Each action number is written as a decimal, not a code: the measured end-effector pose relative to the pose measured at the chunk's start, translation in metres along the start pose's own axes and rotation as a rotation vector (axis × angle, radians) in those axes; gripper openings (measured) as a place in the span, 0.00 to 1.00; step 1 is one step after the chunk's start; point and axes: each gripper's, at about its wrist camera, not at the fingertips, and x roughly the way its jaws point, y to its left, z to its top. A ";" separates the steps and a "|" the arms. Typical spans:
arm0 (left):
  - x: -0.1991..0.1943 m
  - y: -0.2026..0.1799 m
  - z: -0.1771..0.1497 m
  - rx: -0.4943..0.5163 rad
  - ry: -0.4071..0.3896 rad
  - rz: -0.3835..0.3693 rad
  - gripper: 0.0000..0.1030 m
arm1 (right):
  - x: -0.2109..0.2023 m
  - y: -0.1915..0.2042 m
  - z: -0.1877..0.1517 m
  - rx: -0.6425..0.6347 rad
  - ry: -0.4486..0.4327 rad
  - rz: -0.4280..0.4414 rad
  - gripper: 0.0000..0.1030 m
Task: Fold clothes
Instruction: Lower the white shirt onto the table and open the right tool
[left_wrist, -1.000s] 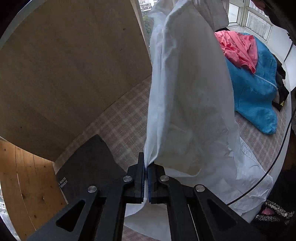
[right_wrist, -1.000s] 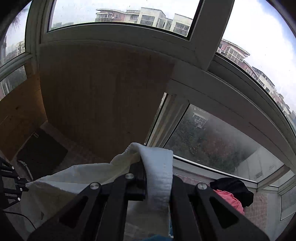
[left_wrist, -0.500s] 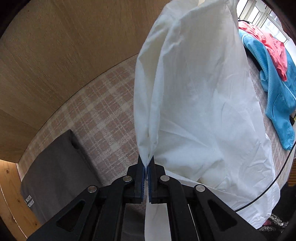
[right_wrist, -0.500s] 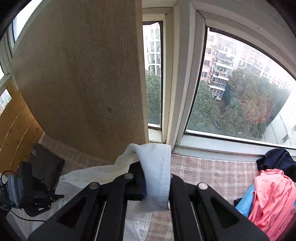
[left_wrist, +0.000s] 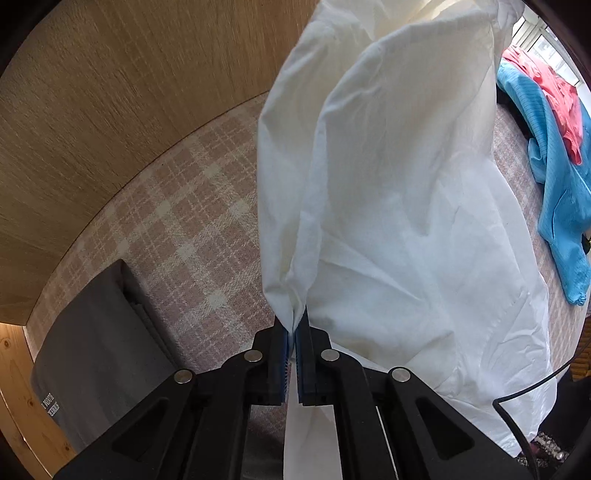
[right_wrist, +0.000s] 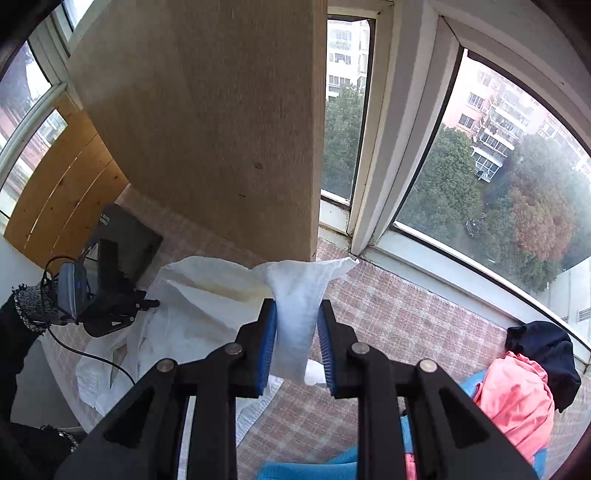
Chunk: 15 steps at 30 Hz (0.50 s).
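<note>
A white garment (left_wrist: 388, 221) hangs and drapes over the pink checked surface (left_wrist: 192, 229). My left gripper (left_wrist: 295, 328) points straight down and is shut on a gathered edge of it. In the right wrist view the same garment (right_wrist: 199, 295) lies spread toward the left, with a folded band of it (right_wrist: 295, 332) rising between my right gripper's (right_wrist: 297, 310) blue pads (right_wrist: 267, 347). Those jaws are opening, and the band sits loosely between them, no longer pinched. The left gripper (right_wrist: 147, 301) shows at the far left, low on the cloth.
A blue garment (left_wrist: 554, 221) with a pink one (left_wrist: 554, 92) on it lies to the right, a dark one (right_wrist: 543, 347) beside them. A grey box (left_wrist: 92, 362) sits left. A wooden panel (left_wrist: 129, 92) and windows (right_wrist: 480, 184) border the surface. A black cable (left_wrist: 517, 398) trails nearby.
The left gripper has sunk toward the checked surface, still holding the white garment. The right gripper tilted downward, and its jaws have spread apart around the cloth band.
</note>
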 end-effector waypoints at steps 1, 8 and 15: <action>0.000 -0.001 -0.001 -0.001 0.000 0.001 0.03 | -0.012 -0.003 0.002 0.017 -0.029 -0.025 0.22; -0.028 0.000 -0.012 -0.023 -0.063 0.058 0.21 | -0.048 0.021 -0.045 0.010 -0.138 -0.083 0.22; -0.119 -0.001 -0.081 -0.088 -0.197 0.069 0.29 | -0.026 0.060 -0.185 0.076 -0.054 0.045 0.22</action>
